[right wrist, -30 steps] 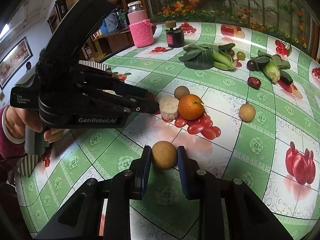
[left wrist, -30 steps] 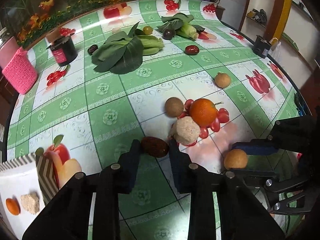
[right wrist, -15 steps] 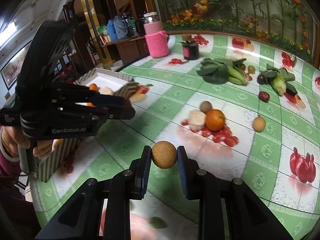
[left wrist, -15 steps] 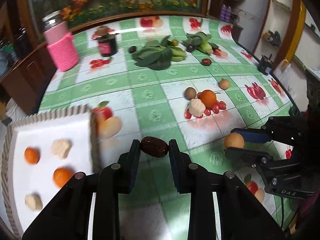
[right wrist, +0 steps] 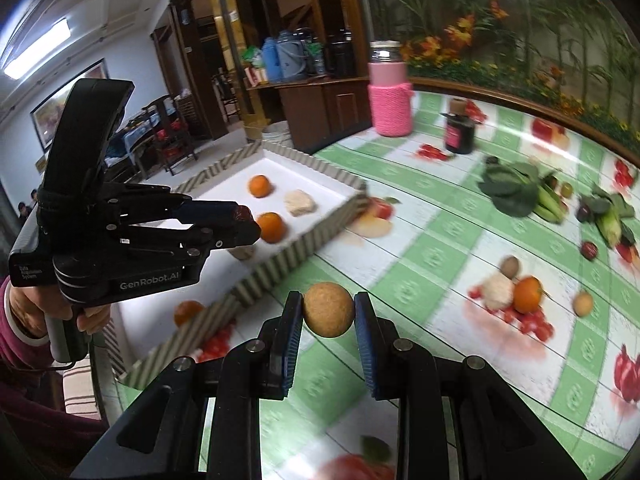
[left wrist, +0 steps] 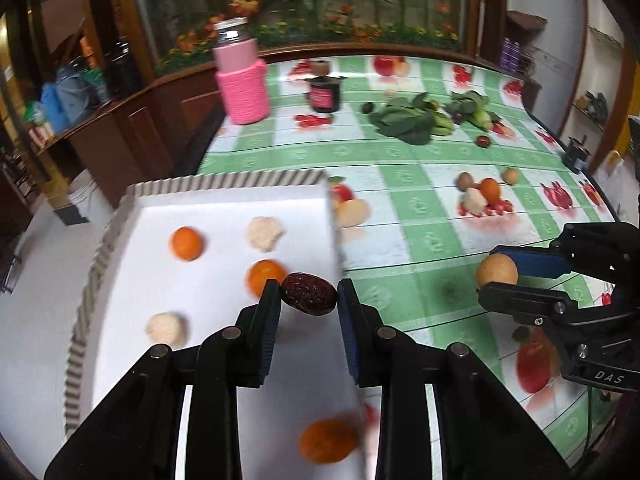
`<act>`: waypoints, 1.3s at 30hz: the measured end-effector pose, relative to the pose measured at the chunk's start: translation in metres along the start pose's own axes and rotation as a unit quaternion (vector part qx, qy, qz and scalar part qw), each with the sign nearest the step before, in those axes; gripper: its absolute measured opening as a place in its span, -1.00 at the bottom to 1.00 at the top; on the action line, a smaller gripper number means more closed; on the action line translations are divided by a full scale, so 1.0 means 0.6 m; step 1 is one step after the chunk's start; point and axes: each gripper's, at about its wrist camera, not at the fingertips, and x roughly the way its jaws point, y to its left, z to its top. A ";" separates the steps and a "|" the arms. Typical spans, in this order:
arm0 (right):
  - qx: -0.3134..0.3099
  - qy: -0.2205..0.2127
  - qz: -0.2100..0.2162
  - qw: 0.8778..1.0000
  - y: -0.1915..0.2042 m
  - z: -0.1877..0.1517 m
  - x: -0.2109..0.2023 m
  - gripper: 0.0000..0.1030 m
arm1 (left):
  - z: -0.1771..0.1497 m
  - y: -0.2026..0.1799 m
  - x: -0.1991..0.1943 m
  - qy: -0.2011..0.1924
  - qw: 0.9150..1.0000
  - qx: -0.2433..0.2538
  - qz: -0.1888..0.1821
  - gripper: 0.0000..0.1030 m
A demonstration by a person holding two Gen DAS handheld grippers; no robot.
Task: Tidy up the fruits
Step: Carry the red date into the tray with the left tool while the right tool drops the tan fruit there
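Grippers are both angled downward, side by side. The left gripper [left wrist: 308,294] is clamped on a dark red date [left wrist: 309,293], held above the white tray [left wrist: 224,216] near its right edge. The right gripper [right wrist: 328,314] is clamped on a round tan fruit [right wrist: 328,309], held over the tablecloth [right wrist: 440,248], the tray at 10 o'clock.

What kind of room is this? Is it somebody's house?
Probably a dining room in a home. A table wears a green fruit-print cloth, thermos flasks stand on a wooden sideboard, and a framed picture hangs on the wall.
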 end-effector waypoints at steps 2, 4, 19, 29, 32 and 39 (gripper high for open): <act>-0.008 0.001 0.007 1.000 0.017 0.007 0.009 -0.49 | -0.008 0.019 -0.006 -0.003 1.000 -0.007 0.012 -0.49; -0.014 0.003 0.013 1.000 0.033 0.014 0.019 -0.49 | -0.013 0.035 -0.008 -0.003 1.000 -0.016 0.020 -0.49; -0.055 0.022 0.045 0.997 0.113 0.051 0.085 -0.49 | -0.056 0.136 -0.011 0.008 0.996 -0.067 0.054 -0.49; -0.070 0.041 0.054 0.995 0.136 0.067 0.121 -0.49 | -0.070 0.172 0.004 0.027 0.994 -0.091 0.052 -0.49; -0.079 0.045 0.060 0.994 0.145 0.075 0.132 -0.49 | -0.076 0.174 0.007 0.033 0.994 -0.088 0.050 -0.49; -0.093 0.053 0.061 0.992 0.163 0.102 0.176 -0.49 | -0.093 0.188 0.019 0.053 0.993 -0.095 0.051 -0.49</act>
